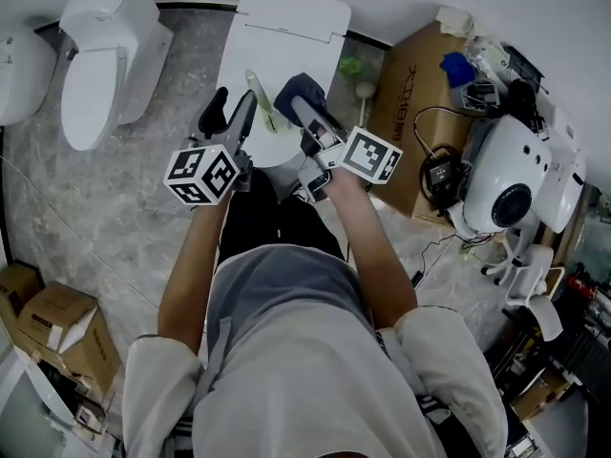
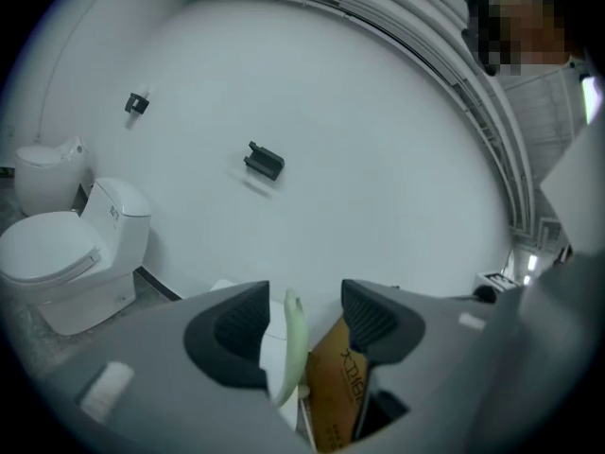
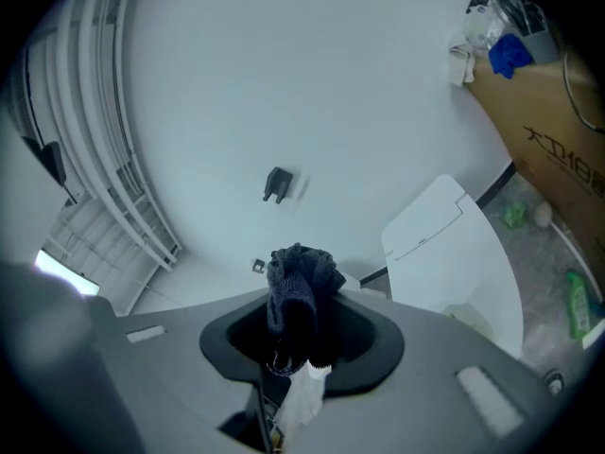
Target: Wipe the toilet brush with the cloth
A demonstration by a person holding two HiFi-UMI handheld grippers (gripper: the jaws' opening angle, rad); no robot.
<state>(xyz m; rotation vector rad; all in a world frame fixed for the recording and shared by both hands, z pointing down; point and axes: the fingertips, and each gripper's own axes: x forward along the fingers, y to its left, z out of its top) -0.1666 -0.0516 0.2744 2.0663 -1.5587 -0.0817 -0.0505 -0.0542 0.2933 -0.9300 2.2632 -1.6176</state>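
The toilet brush shows as a thin pale green handle [image 1: 260, 101] slanting over the white toilet [image 1: 286, 27]. My left gripper [image 1: 229, 108] is beside it. In the left gripper view the handle [image 2: 295, 348] rises in the gap of the left gripper [image 2: 302, 324], close to the left-hand jaw, with clear space to the other jaw; the jaws stand apart. My right gripper [image 1: 301, 103] is just right of the handle, shut on a bunched dark blue cloth [image 1: 298, 91]. The cloth [image 3: 301, 282] sticks up from the right gripper [image 3: 301, 334]. The brush head is hidden.
A second toilet [image 1: 100, 65] stands to the left by the wall. A cardboard box [image 1: 410, 93] with cables and clutter sits to the right, beside a white rounded machine [image 1: 516, 179]. More boxes [image 1: 57, 322] lie at the lower left. A green bottle [image 3: 577, 301] stands on the floor.
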